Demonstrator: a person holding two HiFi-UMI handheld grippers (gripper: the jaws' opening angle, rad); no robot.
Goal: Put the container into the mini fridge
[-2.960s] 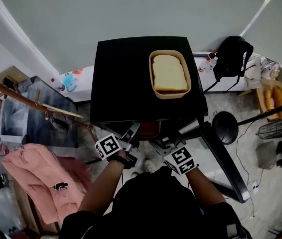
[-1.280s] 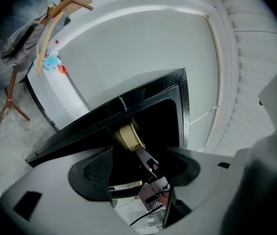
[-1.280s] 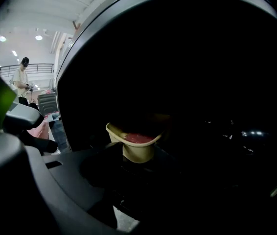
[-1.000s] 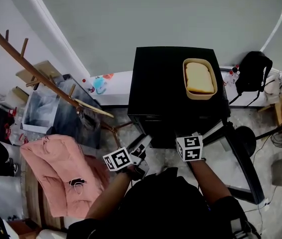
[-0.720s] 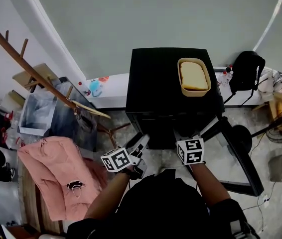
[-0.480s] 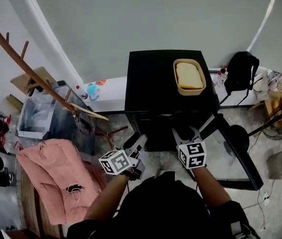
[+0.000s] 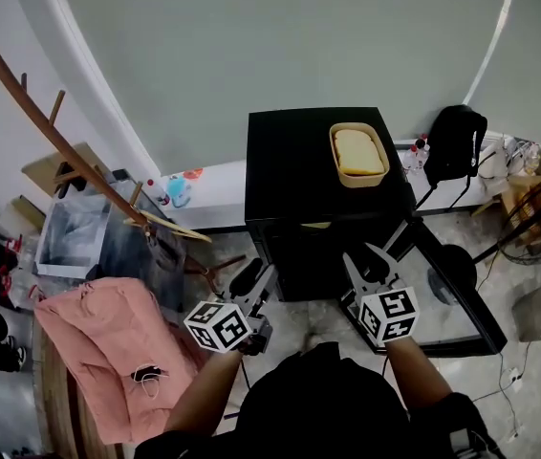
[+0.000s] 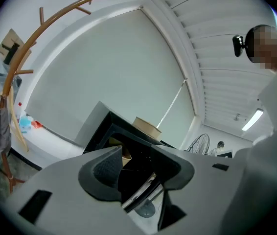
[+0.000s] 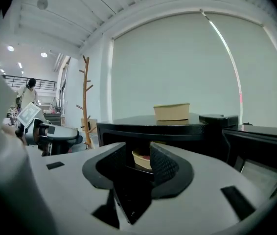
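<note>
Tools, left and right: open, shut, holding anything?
Left tool: open, jaws have just been closing, nothing between them.
Right tool: open, jaws have just been closing, nothing between them.

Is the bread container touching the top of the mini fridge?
Touching. The right gripper view shows the container resting on the mini fridge, no gap beneath.

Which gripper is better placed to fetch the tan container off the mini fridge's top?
Right, probably. The tan container sits on the right side of the mini fridge top, straight beyond the right gripper; the left gripper faces the left front corner. Both grippers' jaws have just been closing, empty.
</note>
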